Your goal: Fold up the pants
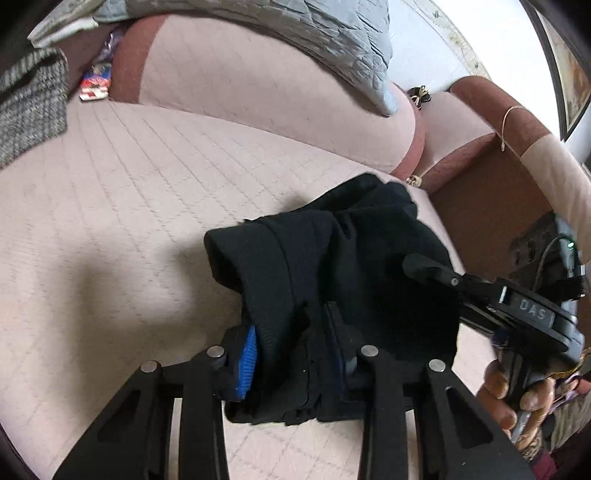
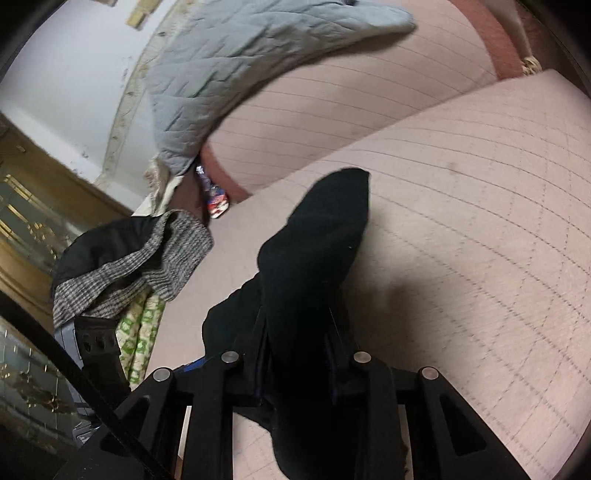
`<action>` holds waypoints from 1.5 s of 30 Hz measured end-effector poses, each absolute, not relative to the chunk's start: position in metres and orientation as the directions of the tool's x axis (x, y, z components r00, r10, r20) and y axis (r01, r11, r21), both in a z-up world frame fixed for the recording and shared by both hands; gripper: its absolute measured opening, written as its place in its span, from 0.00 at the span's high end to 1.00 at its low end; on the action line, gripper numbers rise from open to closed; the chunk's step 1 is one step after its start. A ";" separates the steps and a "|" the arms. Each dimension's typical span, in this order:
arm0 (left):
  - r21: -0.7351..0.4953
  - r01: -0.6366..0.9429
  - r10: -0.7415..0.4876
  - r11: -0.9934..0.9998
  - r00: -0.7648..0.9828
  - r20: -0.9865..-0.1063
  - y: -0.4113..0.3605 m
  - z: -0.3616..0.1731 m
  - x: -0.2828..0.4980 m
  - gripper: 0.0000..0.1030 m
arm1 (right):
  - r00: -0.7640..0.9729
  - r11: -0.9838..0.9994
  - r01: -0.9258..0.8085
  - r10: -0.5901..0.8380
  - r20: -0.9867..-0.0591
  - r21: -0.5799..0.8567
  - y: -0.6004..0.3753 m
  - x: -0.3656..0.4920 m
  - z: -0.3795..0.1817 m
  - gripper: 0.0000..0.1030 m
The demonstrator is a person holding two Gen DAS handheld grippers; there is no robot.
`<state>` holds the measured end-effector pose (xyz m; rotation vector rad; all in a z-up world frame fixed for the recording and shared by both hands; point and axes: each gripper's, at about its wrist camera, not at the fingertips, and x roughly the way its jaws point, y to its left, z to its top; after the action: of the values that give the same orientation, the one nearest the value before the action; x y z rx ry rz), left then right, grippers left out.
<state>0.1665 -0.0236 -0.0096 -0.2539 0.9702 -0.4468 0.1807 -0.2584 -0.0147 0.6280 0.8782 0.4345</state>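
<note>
Pink quilted sofa point(image 1: 110, 206) with maroon trim, white wall point(image 2: 74, 74) behind.

Black pants point(image 2: 317, 258) between right gripper point(image 2: 299, 354) pads

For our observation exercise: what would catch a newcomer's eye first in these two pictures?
The bunched black fabric pants stand out, dark against the pale pink quilted sofa seat. Both the left hand-held gripper and the right hand-held gripper are clamped on them. Behind, a grey quilted blanket drapes over the sofa back.
</note>
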 end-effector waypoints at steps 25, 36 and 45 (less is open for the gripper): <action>-0.277 0.140 -0.311 0.950 0.454 -0.835 -0.062 -0.042 0.232 0.38 | 0.622 0.867 -0.065 0.423 -0.659 0.495 -0.244 0.129 -0.051 0.37; -0.228 0.157 -0.277 0.961 0.563 -0.779 -0.026 -0.002 0.151 0.27 | 0.750 0.947 -0.052 0.246 -0.614 0.316 -0.248 0.064 -0.022 0.30; 0.055 -0.004 0.026 0.998 0.910 -0.413 -0.020 0.046 -0.036 0.00 | 0.812 0.990 0.074 0.010 -0.584 0.120 -0.245 -0.052 -0.039 0.27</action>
<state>-0.0364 -0.0199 0.0460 0.0538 0.4261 0.0156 -0.0524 -0.2446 -0.0388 0.1393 0.6232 -0.0339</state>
